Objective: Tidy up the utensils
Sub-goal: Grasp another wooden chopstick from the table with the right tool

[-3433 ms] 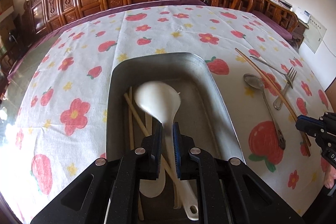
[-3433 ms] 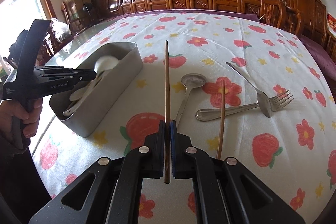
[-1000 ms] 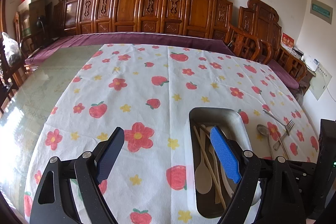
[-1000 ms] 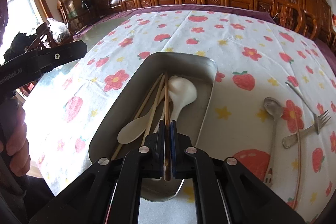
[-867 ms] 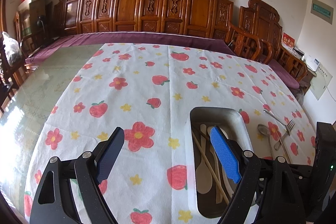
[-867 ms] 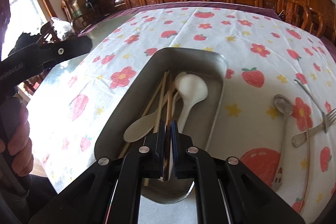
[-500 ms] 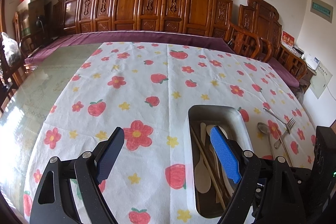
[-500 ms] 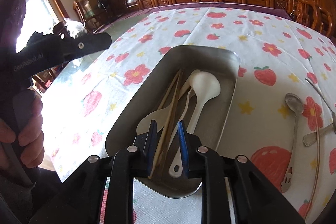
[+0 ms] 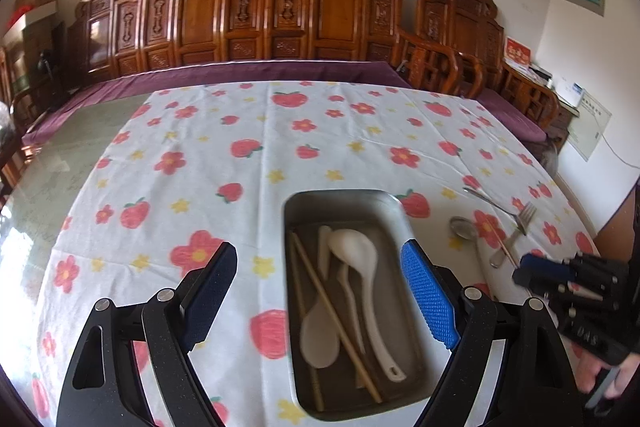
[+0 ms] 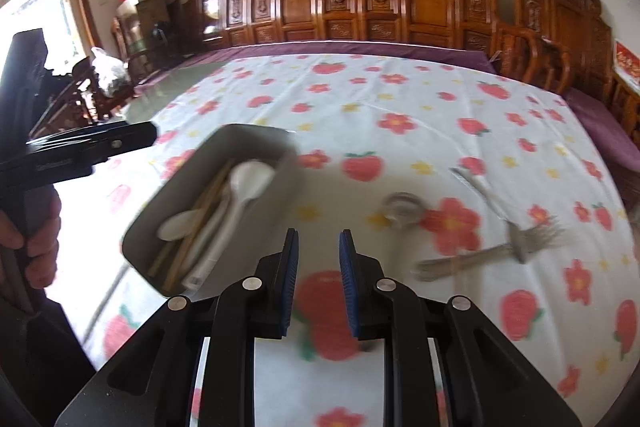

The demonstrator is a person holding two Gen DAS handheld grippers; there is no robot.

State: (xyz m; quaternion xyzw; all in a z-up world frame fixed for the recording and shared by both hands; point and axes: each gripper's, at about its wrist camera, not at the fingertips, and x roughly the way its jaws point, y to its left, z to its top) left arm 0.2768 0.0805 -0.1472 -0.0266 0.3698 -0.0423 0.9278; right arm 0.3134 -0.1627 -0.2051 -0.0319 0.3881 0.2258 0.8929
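Observation:
A grey metal tray (image 9: 344, 193) on the flowered cloth holds a white ladle (image 9: 354, 251), a pale wooden spoon (image 9: 318, 341) and wooden chopsticks (image 9: 334, 311). My left gripper (image 9: 318, 259) hangs wide open above the tray's near end, touching nothing. My right gripper (image 10: 318, 247) is slightly open, nothing between its pads, just right of the tray (image 10: 276, 211). It also shows at the right edge of the left wrist view as the right gripper (image 9: 532, 269). Beyond it lie a metal spoon (image 10: 404, 211), a fork (image 10: 532, 231) and one chopstick (image 9: 506, 251).
A second long metal utensil (image 10: 480, 191) crosses the fork. Carved wooden chairs (image 9: 280, 15) line the table's far side. A hand (image 10: 32, 239) holds the left gripper's handle at the left edge. Bare glass tabletop (image 9: 68, 147) lies left of the cloth.
The right gripper has opened and left its chopstick in the tray, then swung right toward the metal cutlery. The left gripper has shifted so the tray sits more between its fingers.

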